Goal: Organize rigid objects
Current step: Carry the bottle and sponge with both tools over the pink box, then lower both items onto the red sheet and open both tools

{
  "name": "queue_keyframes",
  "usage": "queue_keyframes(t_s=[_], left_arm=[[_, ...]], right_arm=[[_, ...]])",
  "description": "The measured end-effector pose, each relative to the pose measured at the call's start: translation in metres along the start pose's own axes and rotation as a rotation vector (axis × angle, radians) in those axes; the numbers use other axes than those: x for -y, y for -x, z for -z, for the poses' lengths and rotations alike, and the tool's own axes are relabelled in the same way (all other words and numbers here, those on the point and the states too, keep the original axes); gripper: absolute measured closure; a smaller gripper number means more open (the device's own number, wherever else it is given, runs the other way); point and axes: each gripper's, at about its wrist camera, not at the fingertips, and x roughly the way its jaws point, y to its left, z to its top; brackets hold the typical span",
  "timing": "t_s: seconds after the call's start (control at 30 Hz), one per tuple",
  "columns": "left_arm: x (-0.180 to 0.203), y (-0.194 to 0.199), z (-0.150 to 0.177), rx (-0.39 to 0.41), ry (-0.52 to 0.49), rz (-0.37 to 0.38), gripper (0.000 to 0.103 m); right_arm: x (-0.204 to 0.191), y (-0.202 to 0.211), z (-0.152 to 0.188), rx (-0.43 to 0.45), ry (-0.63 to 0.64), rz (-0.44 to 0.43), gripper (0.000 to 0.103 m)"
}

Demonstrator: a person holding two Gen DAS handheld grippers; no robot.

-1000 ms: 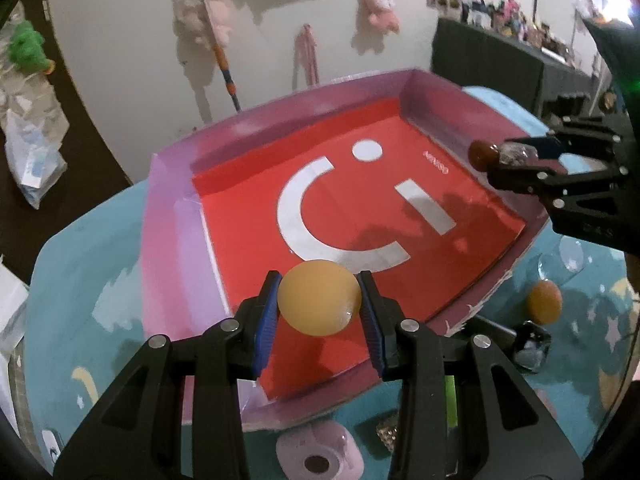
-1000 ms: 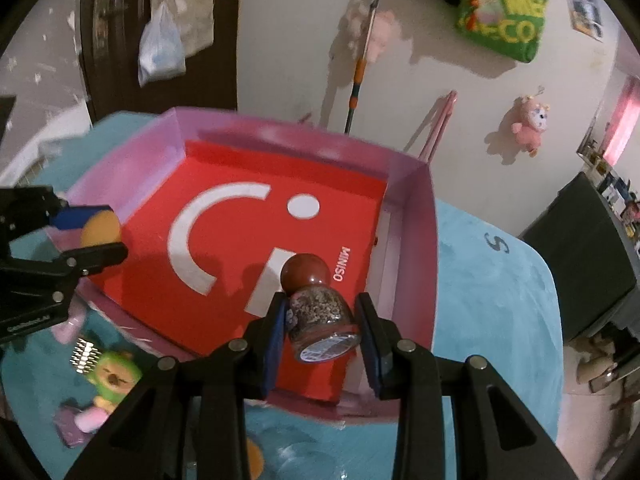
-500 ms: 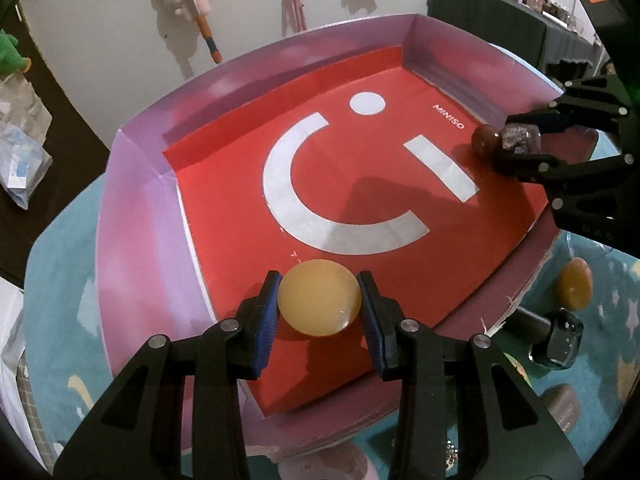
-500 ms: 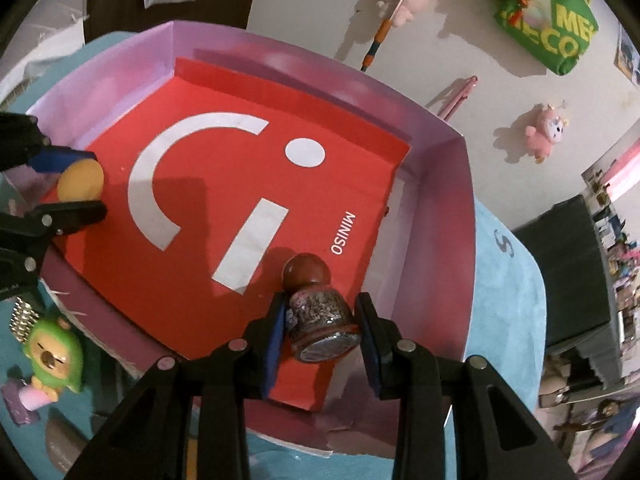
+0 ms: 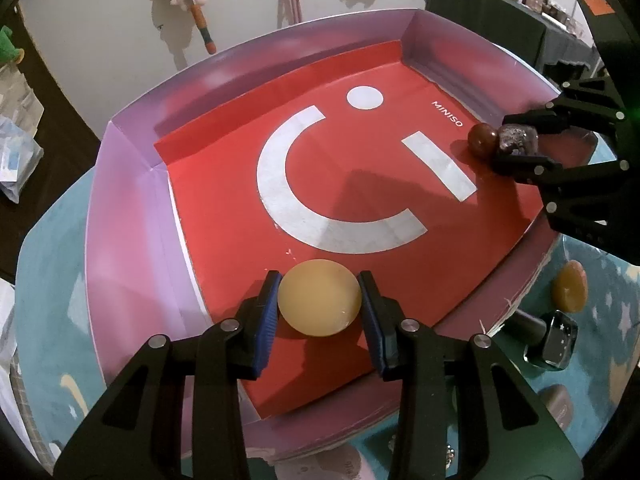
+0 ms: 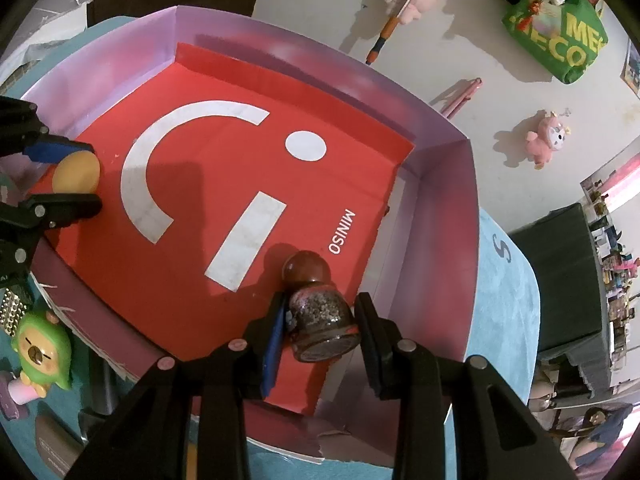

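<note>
A shallow pink box with a red MINISO floor lies on a teal mat; it also shows in the right wrist view. My left gripper is shut on a round yellow-orange disc, low over the box's near-left floor; the disc also shows in the right wrist view. My right gripper has opened slightly around a small glass jar with a round brown stopper, lying on the red floor near the right wall. The jar also shows in the left wrist view.
On the mat outside the box: an orange disc, a black cube, a green plush toy and a small comb. Plush toys and a brush hang on the wall behind. A dark table stands at the right.
Both grippers moved down into the box. The jar now rests on the red floor and the right jaws have widened off it. The left gripper still holds the disc.
</note>
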Motion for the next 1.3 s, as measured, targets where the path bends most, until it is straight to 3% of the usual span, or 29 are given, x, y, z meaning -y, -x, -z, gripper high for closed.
queue_keyframes(t_s=[0.33,0.5,0.73,0.87,1.17,1.3], left_arm=[[-0.001,0.0,0.0,0.0,0.008,0.002,0.066],[0.0,0.0,0.001,0.013,0.009,0.003,0.053],[0.001,0.002,0.002,0.032,0.003,-0.003,0.051],[0.001,0.009,0.002,0.06,0.015,-0.001,0.043],[0.002,0.038,0.004,0.139,0.04,0.01,0.036],[0.003,0.057,0.008,0.191,0.068,0.027,0.03]], right_arm=[[-0.002,-0.001,-0.001,-0.005,0.018,0.011,0.066],[-0.001,-0.002,-0.001,-0.009,0.013,0.015,0.065],[0.002,-0.002,0.0,-0.01,0.006,0.008,0.066],[0.003,-0.001,0.0,-0.008,-0.001,0.003,0.066],[0.013,0.015,0.002,0.038,-0.019,0.01,0.039],[0.02,0.036,0.004,0.082,-0.039,0.012,0.036]])
